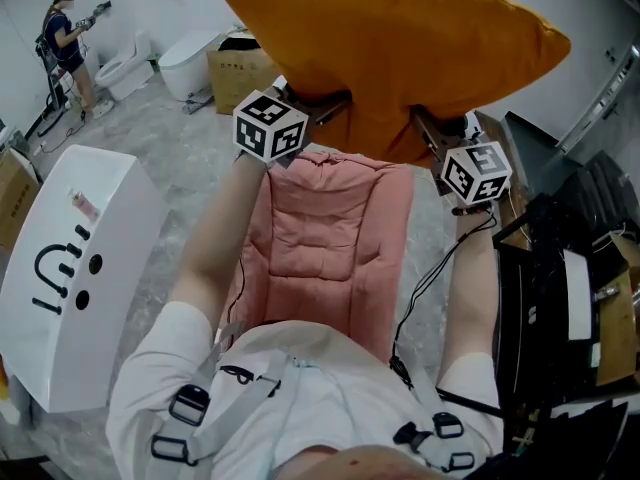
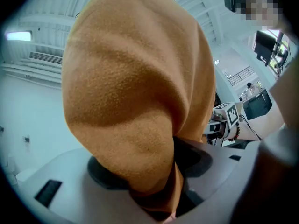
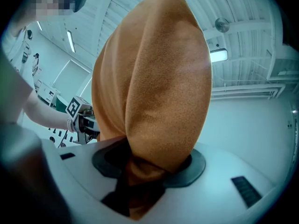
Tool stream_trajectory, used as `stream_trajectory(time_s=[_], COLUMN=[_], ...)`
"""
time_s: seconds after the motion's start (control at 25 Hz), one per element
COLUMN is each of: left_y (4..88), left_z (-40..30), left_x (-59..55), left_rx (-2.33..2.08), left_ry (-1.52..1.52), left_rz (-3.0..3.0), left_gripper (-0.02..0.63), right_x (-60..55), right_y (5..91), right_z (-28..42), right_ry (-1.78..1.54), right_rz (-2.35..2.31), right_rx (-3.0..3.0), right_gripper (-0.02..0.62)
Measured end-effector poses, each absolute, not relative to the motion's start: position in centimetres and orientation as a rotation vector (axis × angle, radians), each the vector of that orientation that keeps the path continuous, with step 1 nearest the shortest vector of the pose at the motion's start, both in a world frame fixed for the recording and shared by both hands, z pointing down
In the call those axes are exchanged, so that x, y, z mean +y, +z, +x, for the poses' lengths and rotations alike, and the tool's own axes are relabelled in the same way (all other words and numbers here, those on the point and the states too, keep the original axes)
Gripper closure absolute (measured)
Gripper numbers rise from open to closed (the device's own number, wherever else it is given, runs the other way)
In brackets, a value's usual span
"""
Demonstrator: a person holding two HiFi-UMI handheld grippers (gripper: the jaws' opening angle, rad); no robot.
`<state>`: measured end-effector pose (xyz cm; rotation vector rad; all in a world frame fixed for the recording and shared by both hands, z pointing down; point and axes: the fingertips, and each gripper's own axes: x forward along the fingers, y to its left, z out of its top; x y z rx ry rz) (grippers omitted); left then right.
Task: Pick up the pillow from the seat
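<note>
A big orange pillow (image 1: 400, 43) hangs in the air above the pink padded seat (image 1: 330, 238), held up at its near edge by both grippers. My left gripper (image 1: 318, 103) is shut on the pillow's lower left edge. My right gripper (image 1: 428, 128) is shut on its lower right edge. In the left gripper view the orange pillow (image 2: 135, 87) bulges out from between the jaws and fills the middle. In the right gripper view the pillow (image 3: 154, 87) also rises out of the jaws. Both grippers' fingertips are hidden by the fabric.
A white cabinet (image 1: 75, 268) with black marks stands at the left. Cardboard boxes (image 1: 240, 73) and white toilets (image 1: 185, 63) sit on the floor beyond. A dark shelf (image 1: 570, 298) with papers stands at the right. A person (image 1: 65, 43) stands far off, top left.
</note>
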<state>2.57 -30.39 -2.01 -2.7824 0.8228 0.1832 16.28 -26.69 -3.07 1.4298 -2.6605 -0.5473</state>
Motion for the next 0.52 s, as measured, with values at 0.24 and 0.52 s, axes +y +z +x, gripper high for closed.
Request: stream_trajectory(time_s=[0.24,0.52], left_y=[-2.67,-2.45], left_z=[2.38,2.25], left_x=[-30.49,-31.04], left_rx=[0.827,0.841], left_ry=[0.186,0.187], left_rz=[-2.763,-2.774], left_gripper=[0.33,0.328], right_x=[-26.95,-27.66], right_y=[-3.54,-3.3], right_z=[16.16,16.04], right_ry=[-0.567,-0.545], right_rz=[1.426,1.407], right_rx=[-2.671,-2.678], right_gripper=[0.38,0.38])
